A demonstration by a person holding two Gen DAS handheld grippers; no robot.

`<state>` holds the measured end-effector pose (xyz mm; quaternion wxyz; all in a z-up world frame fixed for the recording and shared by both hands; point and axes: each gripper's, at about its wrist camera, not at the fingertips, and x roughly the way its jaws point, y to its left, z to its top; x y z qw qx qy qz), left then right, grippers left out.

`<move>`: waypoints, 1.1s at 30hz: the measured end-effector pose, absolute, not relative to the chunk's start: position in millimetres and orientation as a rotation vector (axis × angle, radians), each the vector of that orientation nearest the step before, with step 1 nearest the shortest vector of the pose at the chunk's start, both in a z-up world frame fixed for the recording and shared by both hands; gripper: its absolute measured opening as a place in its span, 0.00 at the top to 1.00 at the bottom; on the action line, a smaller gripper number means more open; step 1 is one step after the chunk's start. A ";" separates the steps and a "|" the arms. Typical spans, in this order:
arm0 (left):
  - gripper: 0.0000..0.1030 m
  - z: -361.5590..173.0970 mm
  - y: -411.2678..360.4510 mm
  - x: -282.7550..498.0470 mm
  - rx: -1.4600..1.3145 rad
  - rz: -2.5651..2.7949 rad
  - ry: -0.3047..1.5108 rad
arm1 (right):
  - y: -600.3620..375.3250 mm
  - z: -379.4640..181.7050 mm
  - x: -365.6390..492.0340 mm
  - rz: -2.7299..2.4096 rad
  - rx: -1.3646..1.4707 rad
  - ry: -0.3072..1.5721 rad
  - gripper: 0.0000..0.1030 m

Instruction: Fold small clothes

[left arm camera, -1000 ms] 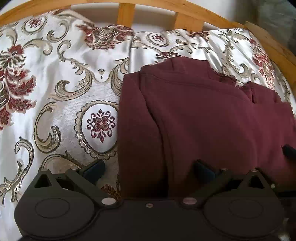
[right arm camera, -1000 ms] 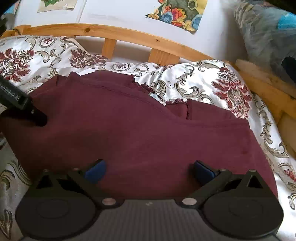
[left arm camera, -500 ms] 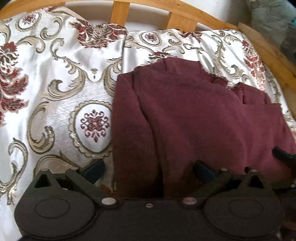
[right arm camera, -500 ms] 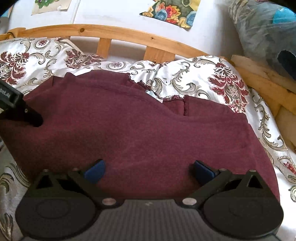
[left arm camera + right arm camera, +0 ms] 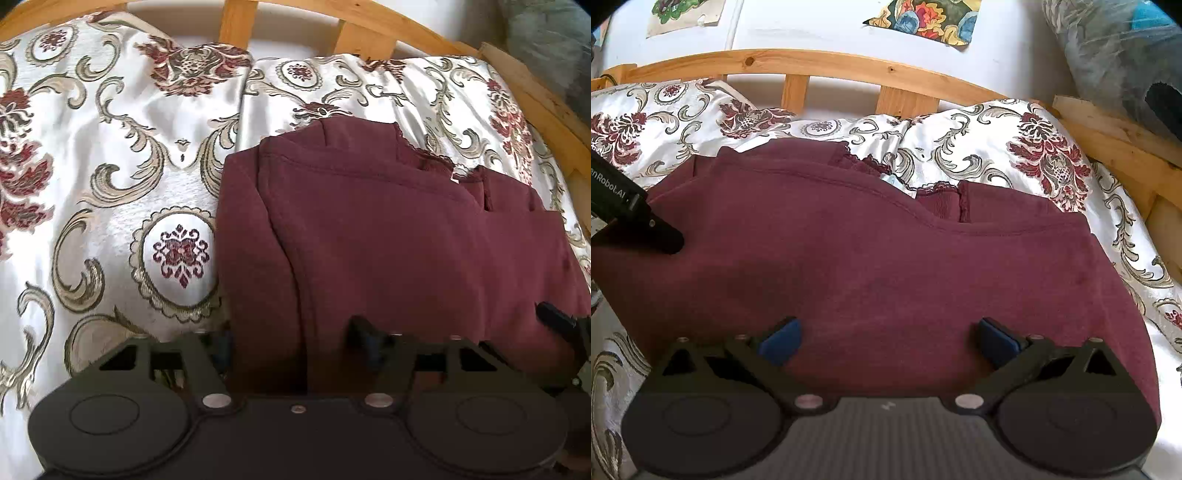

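Left wrist view: we see the maroon garment (image 5: 406, 240) lying folded on the floral bedspread (image 5: 110, 184), in front of the wooden headboard (image 5: 369, 22). The left gripper (image 5: 291, 343) has just been closing; its jaws straddle the garment's near left edge, but we cannot tell whether the pads press the cloth.

Right wrist view: the right gripper (image 5: 888, 338) stands released, its blue pads (image 5: 783, 339) wide apart over the garment's near edge. The left gripper's finger rests at the garment's left side.
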<state>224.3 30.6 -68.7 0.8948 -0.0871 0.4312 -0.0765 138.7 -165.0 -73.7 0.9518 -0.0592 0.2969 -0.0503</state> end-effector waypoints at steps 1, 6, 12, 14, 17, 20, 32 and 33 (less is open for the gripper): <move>0.54 -65.8 27.8 223.3 -0.178 -0.148 0.897 | -165.1 -73.5 138.9 -0.102 -0.117 0.606 0.00; 0.76 -46.2 7.0 221.5 -0.104 -0.095 0.906 | -167.8 -68.5 141.3 -0.094 -0.099 0.634 0.00; 0.78 -18.8 -4.9 216.3 -0.070 -0.038 0.901 | -181.3 -51.8 140.2 -0.085 -0.043 0.682 0.00; 0.78 -14.2 -8.3 216.2 -0.049 -0.027 0.912 | -187.2 -48.3 138.8 -0.082 -0.032 0.689 0.00; 0.78 -10.7 -14.3 216.0 -0.017 -0.007 0.920 | -194.1 -47.1 138.0 -0.086 -0.019 0.696 0.00; 0.78 -9.6 -23.7 213.3 0.042 0.010 0.908 | -198.1 -46.0 137.9 -0.090 -0.011 0.697 0.00; 0.84 6.1 -74.5 185.8 0.334 0.007 0.777 | -202.8 -39.6 140.1 -0.094 -0.011 0.691 0.00; 0.84 10.0 -78.1 184.5 0.339 -0.009 0.764 | -204.8 -35.9 139.0 -0.101 -0.018 0.675 0.00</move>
